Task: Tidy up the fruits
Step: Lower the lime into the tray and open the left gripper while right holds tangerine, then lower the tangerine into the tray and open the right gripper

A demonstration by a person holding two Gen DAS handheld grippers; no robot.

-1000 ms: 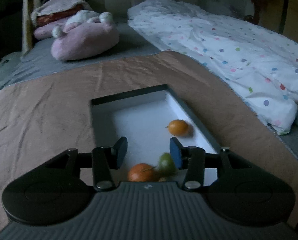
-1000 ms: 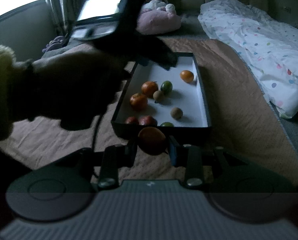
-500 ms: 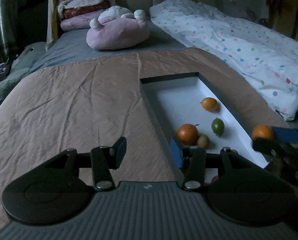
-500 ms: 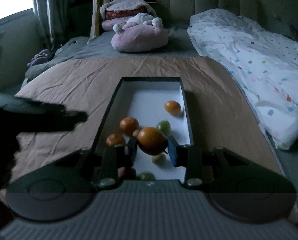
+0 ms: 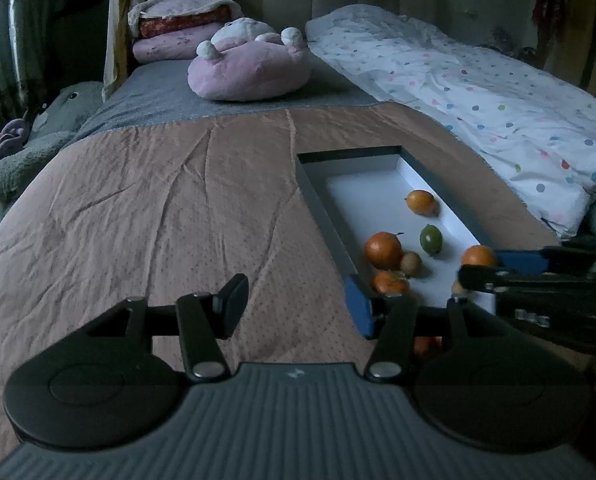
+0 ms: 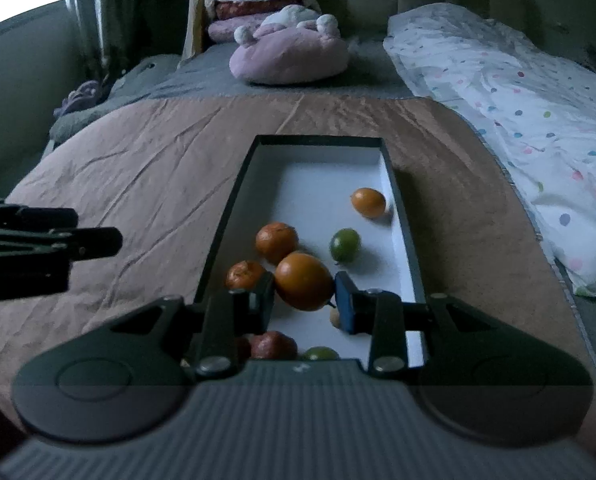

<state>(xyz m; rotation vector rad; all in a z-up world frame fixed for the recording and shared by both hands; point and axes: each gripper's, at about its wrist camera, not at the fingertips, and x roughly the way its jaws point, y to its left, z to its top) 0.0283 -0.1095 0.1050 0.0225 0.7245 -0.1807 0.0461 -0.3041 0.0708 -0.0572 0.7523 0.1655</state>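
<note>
Jaws of your right gripper [image 6: 304, 294] pinch 1 orange [image 6: 304, 281] at lower centre, over the tray [image 6: 402, 216]; your left gripper [image 5: 296, 302] spreads empty above the bedspread [image 5: 158, 208].

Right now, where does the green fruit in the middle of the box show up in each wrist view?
Left wrist: the green fruit lies right of centre, inside the box, right of a large orange.
Right wrist: the green fruit sits mid-frame, beyond the right tool.
Shared landmark: the small orange farther back in the box.
</note>
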